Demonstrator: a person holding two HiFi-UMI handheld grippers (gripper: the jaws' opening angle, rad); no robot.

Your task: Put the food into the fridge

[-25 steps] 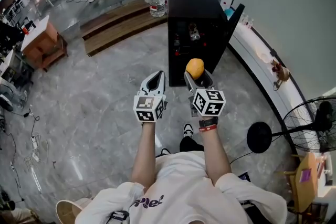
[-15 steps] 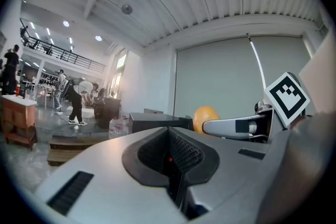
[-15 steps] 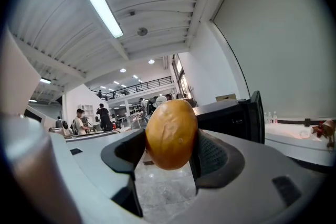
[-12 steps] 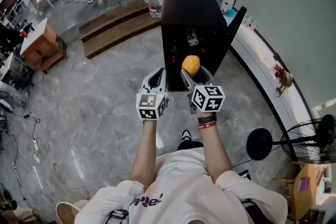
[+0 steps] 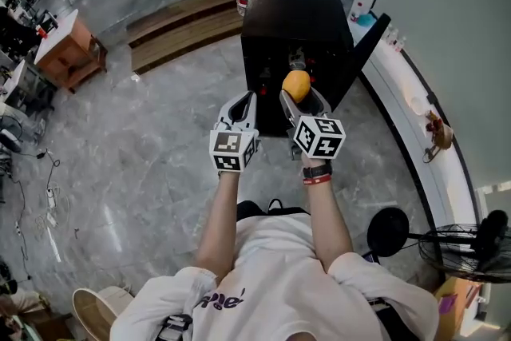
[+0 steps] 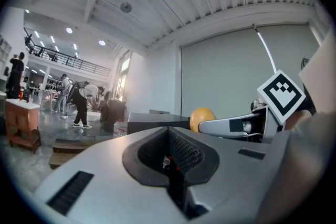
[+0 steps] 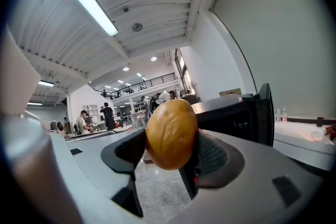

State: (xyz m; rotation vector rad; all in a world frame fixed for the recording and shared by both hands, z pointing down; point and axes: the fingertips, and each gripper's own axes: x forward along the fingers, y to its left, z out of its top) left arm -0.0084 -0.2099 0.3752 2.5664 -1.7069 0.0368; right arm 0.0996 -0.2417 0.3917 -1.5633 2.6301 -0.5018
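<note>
While our closed left gripper [image 5: 239, 109] is idling empty, right gripper [image 5: 299, 103] is clamping orange food [image 5: 296, 84] outside the open fridge [image 5: 295, 16]

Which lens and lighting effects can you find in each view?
Head view: wide-angle lens curves the wall; the fridge interior is dark. Left gripper view: fisheye black corners, glare by the far window. Right gripper view: same vignette, ceiling light blown out, the food sharp.
</note>
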